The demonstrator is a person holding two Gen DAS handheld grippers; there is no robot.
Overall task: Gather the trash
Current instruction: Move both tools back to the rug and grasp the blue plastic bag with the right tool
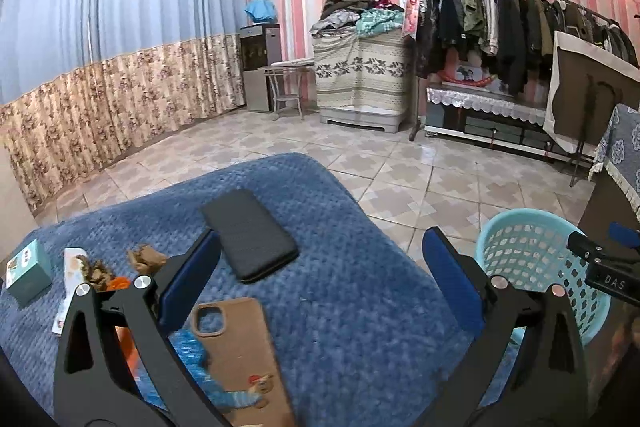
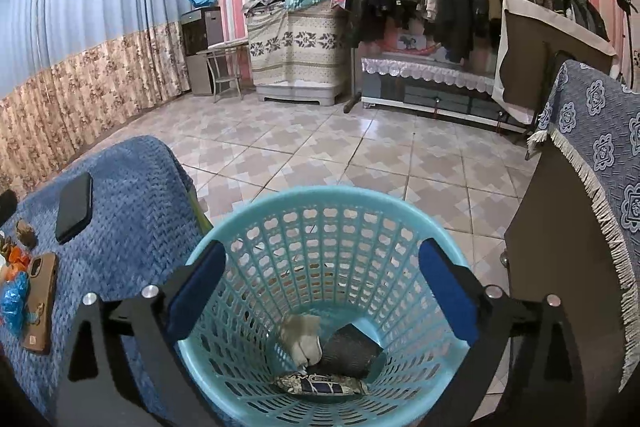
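A light blue mesh basket [image 2: 320, 211] stands on the floor beside the blue-blanketed table [image 1: 340, 291]. It holds a crumpled white tissue [image 2: 302, 341], a dark wrapper [image 2: 352, 349] and a patterned packet [image 2: 320, 385]. My right gripper [image 2: 322, 291] hangs open and empty over the basket mouth. My left gripper [image 1: 324, 275] is open and empty above the blanket. On the blanket's left lie brown scraps [image 1: 146, 259], an orange scrap [image 1: 118, 283] and a blue crinkled wrapper [image 1: 200, 355]. The basket [image 1: 528, 255] also shows at right in the left wrist view.
On the blanket lie a black phone [image 1: 250, 239], a brown phone case [image 1: 240, 355], a teal box [image 1: 28, 273] and a white packet [image 1: 68, 291]. A chair with a blue fringed cover [image 2: 600, 163] stands right of the basket. Tiled floor [image 2: 340, 147] lies beyond.
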